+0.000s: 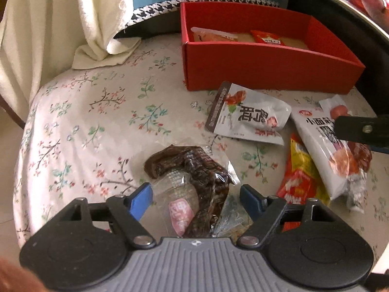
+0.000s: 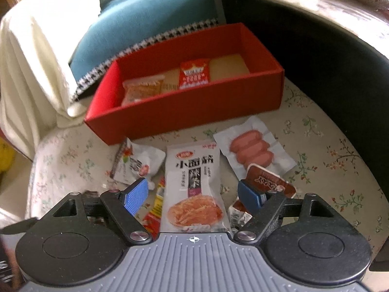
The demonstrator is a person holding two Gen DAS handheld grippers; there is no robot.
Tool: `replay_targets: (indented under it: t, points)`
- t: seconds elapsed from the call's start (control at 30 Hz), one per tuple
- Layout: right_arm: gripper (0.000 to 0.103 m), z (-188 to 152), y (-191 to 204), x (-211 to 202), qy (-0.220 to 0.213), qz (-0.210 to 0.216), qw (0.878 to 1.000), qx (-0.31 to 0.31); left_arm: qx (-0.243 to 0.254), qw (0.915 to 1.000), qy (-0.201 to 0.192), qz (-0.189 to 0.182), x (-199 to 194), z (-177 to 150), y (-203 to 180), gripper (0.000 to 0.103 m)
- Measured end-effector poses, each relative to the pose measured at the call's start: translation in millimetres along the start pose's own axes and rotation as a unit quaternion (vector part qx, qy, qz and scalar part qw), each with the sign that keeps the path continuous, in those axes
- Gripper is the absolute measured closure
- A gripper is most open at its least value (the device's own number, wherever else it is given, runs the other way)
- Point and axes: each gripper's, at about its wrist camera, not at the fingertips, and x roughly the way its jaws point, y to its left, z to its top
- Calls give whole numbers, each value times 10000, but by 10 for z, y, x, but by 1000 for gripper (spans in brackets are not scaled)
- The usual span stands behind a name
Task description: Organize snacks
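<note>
This looks like a lived-in room of a home. A table under a floral tablecloth (image 1: 80, 112) carries a red cardboard box (image 2: 184, 114) near its far edge and loose snack packets (image 2: 194, 182) toward its near edge. Beyond the far edge stand a blue cushion (image 2: 145, 17) with houndstooth trim and a draped cream blanket (image 1: 48, 24), soft household furnishings.

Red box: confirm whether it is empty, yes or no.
No, the red box already holds an orange snack packet and a red packet.
</note>
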Motion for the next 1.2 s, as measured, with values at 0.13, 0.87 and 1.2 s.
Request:
replay_targets:
  t: [0.13, 0.87, 1.2]
  points:
    - [16, -7, 21, 127, 171, -162, 9997, -42, 115, 9999, -124, 36, -99, -48, 19, 31]
    - [33, 0, 262, 443, 488, -114, 9974, -524, 364, 9978, -550, 7, -256, -24, 2, 31]
    - [44, -26, 71, 266, 391, 111, 9986, -342, 267, 9981, -544, -117, -282, -4, 13, 31]
